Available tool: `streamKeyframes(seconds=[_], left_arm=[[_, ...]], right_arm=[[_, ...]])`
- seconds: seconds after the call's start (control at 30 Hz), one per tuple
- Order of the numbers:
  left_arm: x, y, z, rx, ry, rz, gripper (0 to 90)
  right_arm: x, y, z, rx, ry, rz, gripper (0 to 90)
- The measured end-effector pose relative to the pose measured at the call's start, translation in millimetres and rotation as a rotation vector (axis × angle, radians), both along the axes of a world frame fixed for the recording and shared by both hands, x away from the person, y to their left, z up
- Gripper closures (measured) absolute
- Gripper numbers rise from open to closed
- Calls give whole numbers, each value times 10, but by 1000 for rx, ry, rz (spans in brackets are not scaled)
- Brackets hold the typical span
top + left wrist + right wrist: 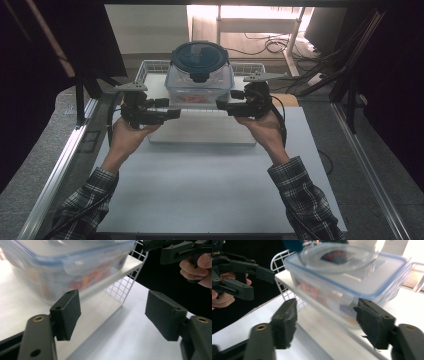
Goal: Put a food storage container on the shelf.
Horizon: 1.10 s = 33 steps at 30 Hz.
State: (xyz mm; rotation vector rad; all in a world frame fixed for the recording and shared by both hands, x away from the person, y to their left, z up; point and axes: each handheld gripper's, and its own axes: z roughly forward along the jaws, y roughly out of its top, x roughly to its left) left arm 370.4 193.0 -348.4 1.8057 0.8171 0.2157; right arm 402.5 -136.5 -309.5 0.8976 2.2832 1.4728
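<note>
Clear rectangular plastic container with a blue-rimmed lid (199, 86) sits on a white wire rack (150, 67) at the far side of the grey worktop (200, 180), with a round dark-lidded glass container (200, 55) stacked on top of it. Left gripper (172, 114) and right gripper (224, 104) flank its front corners, both wide apart, holding nothing. Likely rigid, smooth, slippery, top-heavy with the stack; best squeezed on the short side walls under the lid rim.
</note>
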Motion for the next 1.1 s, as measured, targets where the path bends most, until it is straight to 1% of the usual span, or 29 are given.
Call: streamKeyframes(seconds=[0.13,0.2,0.33,0.43,0.5,0.6,0.8,0.9,1.0,1.1], left_arm=[[-67,-29,-89,0,4,0,203],[-106,-47,-133,1,7,4,175],[-180,-87,-222,17,8,-11,148],[-229,-129,-311,32,9,-22,129],[-253,-154,-379,49,9,-28,120],[-280,-178,-478,62,15,-32,109],[-324,-181,-658,60,29,-34,92],[-359,-196,-740,75,18,-33,71],[-392,-219,-800,82,10,-37,55],[-427,-253,-867,94,9,-38,40]], right_arm=[[-78,2,-80,-29,-8,11,238],[-113,1,-119,-34,-13,13,210],[-180,3,-197,-48,-14,24,163],[-220,-6,-263,-47,-12,30,136],[-237,-14,-301,-50,-14,32,123],[-258,-35,-368,-53,-16,34,103],[-280,-82,-512,-70,-5,41,65],[-306,-107,-573,-67,-11,40,55],[-338,-128,-631,-74,-18,42,48],[-361,-142,-705,-98,-31,39,43]])
